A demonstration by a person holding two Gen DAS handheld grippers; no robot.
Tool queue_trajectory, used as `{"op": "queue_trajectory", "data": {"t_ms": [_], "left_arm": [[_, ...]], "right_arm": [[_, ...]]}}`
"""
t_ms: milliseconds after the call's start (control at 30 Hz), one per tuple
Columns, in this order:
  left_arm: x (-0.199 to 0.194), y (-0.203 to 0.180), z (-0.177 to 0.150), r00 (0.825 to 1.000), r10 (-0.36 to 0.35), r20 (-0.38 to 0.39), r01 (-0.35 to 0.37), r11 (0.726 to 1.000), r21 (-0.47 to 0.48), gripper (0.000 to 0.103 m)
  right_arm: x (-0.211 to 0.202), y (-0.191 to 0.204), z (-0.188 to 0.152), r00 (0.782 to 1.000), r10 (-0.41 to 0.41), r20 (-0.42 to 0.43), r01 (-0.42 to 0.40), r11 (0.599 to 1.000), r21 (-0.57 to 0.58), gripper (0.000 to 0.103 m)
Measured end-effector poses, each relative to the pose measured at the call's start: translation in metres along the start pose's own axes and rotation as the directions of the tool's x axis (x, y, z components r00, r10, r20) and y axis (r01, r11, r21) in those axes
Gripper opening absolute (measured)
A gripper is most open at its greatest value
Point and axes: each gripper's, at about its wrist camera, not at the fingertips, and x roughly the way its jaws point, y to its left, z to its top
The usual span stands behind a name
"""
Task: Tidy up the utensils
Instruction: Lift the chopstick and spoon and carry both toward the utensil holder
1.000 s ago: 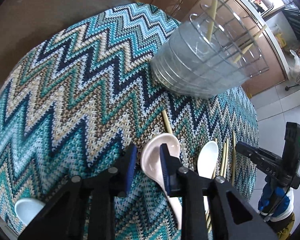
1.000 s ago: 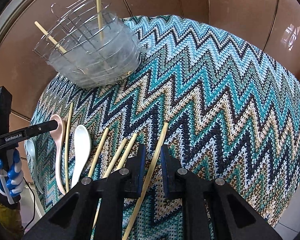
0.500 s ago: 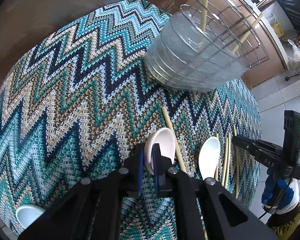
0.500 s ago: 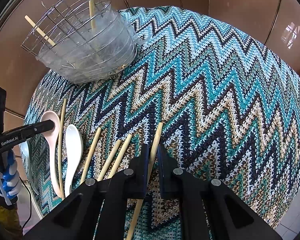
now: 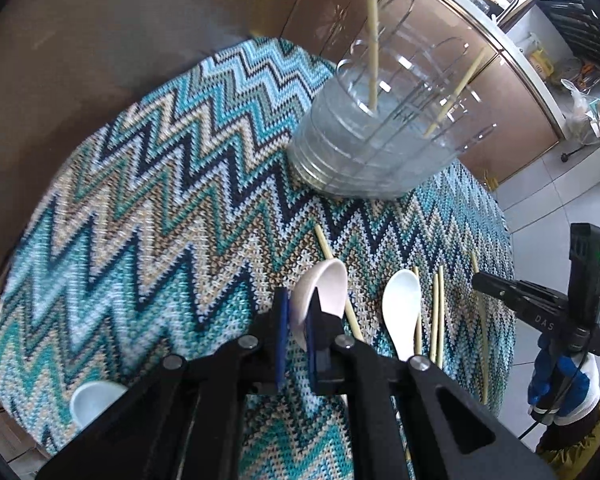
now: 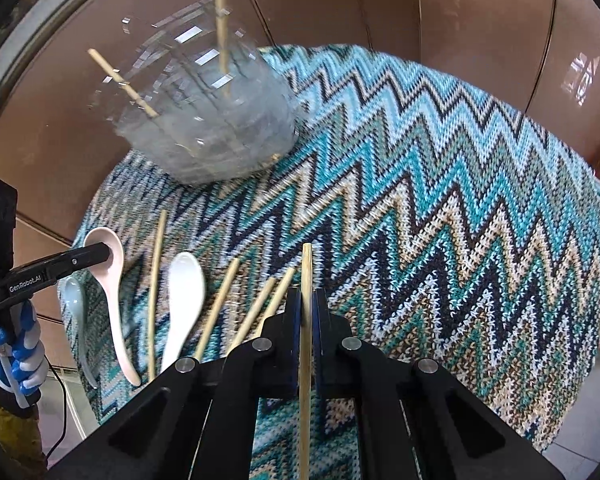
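My left gripper (image 5: 298,312) is shut on the rim of a pale pink ceramic spoon (image 5: 324,292), tilting its bowl up off the zigzag cloth; it also shows in the right wrist view (image 6: 112,280). My right gripper (image 6: 306,308) is shut on a wooden chopstick (image 6: 306,320) and holds it lifted, pointing forward. A wire utensil basket (image 5: 380,136) with a clear liner stands at the far side and holds two chopsticks (image 5: 372,40); it shows blurred in the right wrist view (image 6: 204,120).
A white spoon (image 5: 400,312) and several loose chopsticks (image 5: 436,320) lie on the cloth (image 5: 160,200) between the grippers. Another white spoon (image 5: 94,400) lies at the near left edge. Brown cabinet panels stand behind the round table; tiled floor lies to the right.
Both grippers closed, the left on the pink spoon and the right on the chopstick. Each has lifted its piece off the cloth, and both views have risen.
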Motion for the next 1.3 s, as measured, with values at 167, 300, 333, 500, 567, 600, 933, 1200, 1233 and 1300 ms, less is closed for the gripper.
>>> {"op": "queue_trajectory", "data": {"t_ms": [167,300,333,500,567,600,933,1200,1233,1300], "left_arm": [[-0.021,-0.002,-0.007,0.999,0.016,0.047,-0.016,1.0,0.002,0.007],[-0.039,-0.002,-0.012,0.996,0.025,0.081,-0.026,1.0,0.005,0.007],[-0.044,-0.002,-0.013,0.996,0.027,0.09,-0.028,1.0,0.007,0.007],[-0.069,-0.004,-0.02,0.99,0.026,0.136,-0.029,1.0,0.013,0.007],[-0.079,-0.005,-0.023,0.988,0.027,0.154,-0.03,0.999,0.017,0.007],[-0.083,-0.005,-0.025,0.986,0.028,0.163,-0.031,0.999,0.017,0.007],[-0.132,-0.004,-0.041,0.966,0.033,0.256,-0.04,0.999,0.026,0.007],[-0.161,-0.001,-0.053,0.95,0.032,0.311,-0.043,0.999,0.028,0.007],[-0.164,-0.002,-0.055,0.947,0.031,0.319,-0.042,0.999,0.029,0.007],[-0.17,-0.002,-0.057,0.943,0.028,0.33,-0.041,0.999,0.031,0.007]], "right_arm": [[-0.027,0.011,-0.007,0.998,0.014,0.054,-0.012,0.999,-0.03,0.005],[-0.049,0.02,-0.015,0.995,0.024,0.093,-0.019,0.998,-0.052,0.005],[-0.055,0.023,-0.017,0.994,0.025,0.103,-0.019,0.998,-0.058,0.005],[-0.084,0.033,-0.025,0.99,0.032,0.14,-0.022,0.997,-0.075,0.005],[-0.092,0.037,-0.026,0.987,0.033,0.155,-0.021,0.997,-0.081,0.005],[-0.098,0.038,-0.03,0.986,0.034,0.163,-0.021,0.996,-0.083,0.005],[-0.14,0.062,-0.046,0.969,0.038,0.242,-0.01,0.993,-0.114,0.005],[-0.161,0.082,-0.056,0.958,0.055,0.282,-0.016,0.99,-0.137,0.005],[-0.163,0.084,-0.057,0.957,0.054,0.286,-0.015,0.99,-0.138,0.005],[-0.168,0.087,-0.059,0.954,0.055,0.294,-0.013,0.99,-0.141,0.005]]}}
